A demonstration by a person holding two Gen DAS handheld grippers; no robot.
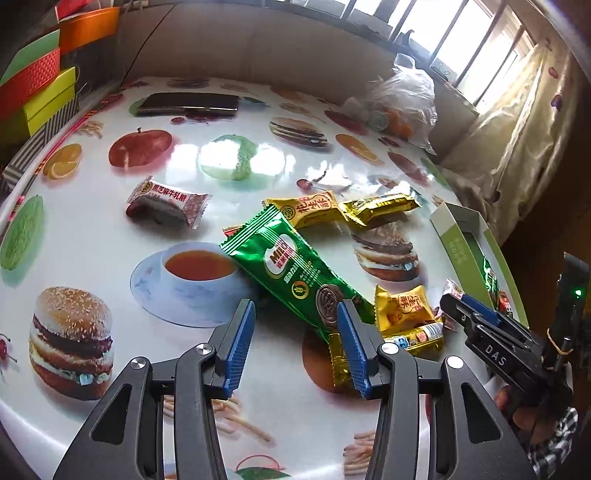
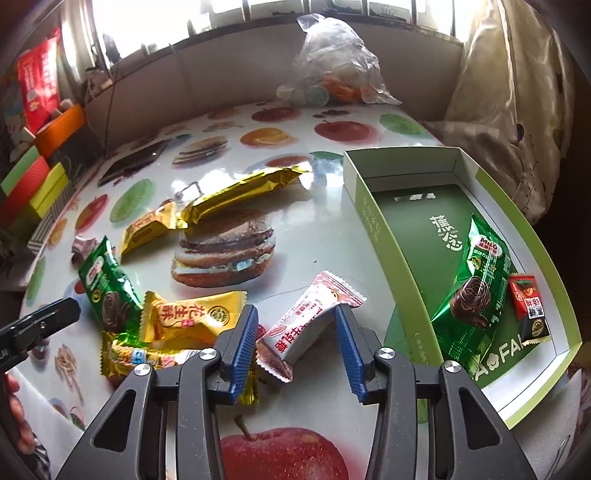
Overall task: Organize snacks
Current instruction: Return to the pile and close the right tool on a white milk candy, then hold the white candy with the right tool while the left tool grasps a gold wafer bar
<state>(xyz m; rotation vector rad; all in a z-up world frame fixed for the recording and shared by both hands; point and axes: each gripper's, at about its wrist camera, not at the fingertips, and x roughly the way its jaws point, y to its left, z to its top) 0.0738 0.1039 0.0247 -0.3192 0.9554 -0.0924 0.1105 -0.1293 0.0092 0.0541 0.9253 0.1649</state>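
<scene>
A round table (image 1: 110, 236) under a glossy cloth printed with burgers, apples and orange slices fills the room's centre — daylight glares off it. At twelve o'clock a barred window (image 2: 177, 18) runs above a brown padded wall (image 1: 258, 48); a pale patterned curtain (image 2: 517, 92) hangs at two o'clock — stacked coloured boxes (image 1: 37, 88) sit at ten.

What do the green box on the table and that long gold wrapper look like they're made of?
The green box looks like thin printed cardboard with a matte finish: flat folded walls, white inner faces, crisp corners. The long gold wrapper seems to be metallised plastic film or foil: it is glossy, crinkled, mirrors the window light, and has crimped ends. Which of the two, the look alone cannot settle.
</scene>
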